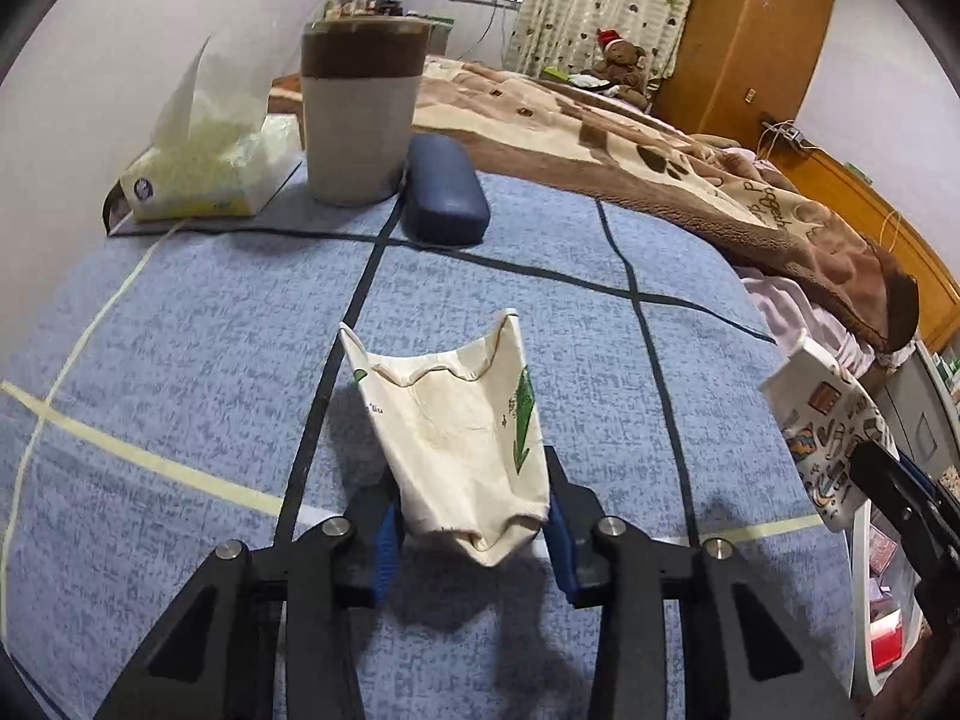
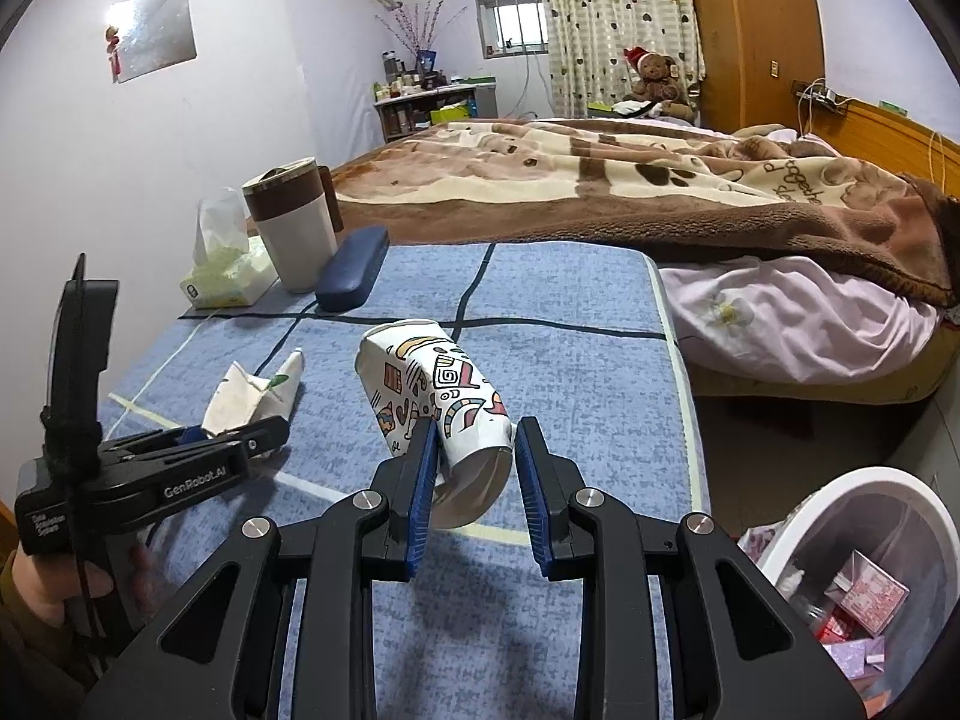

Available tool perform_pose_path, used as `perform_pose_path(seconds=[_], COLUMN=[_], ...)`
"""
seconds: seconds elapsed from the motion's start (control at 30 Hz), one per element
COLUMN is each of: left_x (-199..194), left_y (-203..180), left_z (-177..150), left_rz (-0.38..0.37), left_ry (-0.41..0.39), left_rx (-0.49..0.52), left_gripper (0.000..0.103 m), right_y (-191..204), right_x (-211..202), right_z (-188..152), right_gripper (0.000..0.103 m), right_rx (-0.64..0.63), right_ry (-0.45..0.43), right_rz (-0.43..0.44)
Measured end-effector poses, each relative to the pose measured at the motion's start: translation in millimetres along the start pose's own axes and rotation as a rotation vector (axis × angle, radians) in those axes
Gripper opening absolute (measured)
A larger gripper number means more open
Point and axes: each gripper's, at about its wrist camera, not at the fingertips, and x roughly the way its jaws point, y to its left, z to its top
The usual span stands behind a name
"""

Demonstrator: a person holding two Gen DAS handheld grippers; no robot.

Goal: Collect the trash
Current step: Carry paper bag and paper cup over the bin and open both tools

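Over a blue table (image 2: 600,360), the left gripper (image 1: 474,525) seemingly pinches a flattened paper cup (image 1: 462,438), the right gripper (image 2: 471,468) holds a patterned paper cup (image 2: 438,408), neither yet in the part-filled bin (image 2: 870,516).

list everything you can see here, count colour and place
crushed paper cup: one, cream with green print, on the blue mat between the left gripper's pads
patterned paper cup: one, white with coloured doodles, clamped in the right gripper
tumbler: one, grey with brown band, far end of mat
glasses case: one, dark blue, beside the tumbler
tissue pack: one, yellow-white, left of the tumbler
trash bin: one, white, on the floor at right, trash inside
blanket: one, brown and cream, on the bed
teddy bear: one, brown, red hat, far end of the bed
left gripper: black, blue pads, on the crushed cup
right gripper: black, blue pads
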Motion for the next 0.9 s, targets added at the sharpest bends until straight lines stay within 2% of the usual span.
perform_pose_path(seconds=[0.17, 0.5, 0.7, 0.9], left_x=[-22, -87, -121, -150], left_y=[-11, -49, -73, -95], left_z=[-3, -20, -34, -51], left_rz=[-0.01, -0.084, -0.107, -0.161], left_ry=[-0.049, -0.143, -0.185, -0.216], left_rx=[0.037, 0.112, 0.173, 0.206], left_gripper=[0.04, 0.04, 0.04, 0.04], right_y=[-3, -17, -26, -35], right_x=[-11, -59, -88, -116], right_z=[0, -7, -16, -25], right_gripper=[0.028, 0.028, 0.028, 0.028], right_rx=[0.014, 0.057, 0.082, 0.104], right_ry=[-0.017, -0.093, -0.137, -0.18], right_rz=[-0.012, -0.057, -0.095, -0.14])
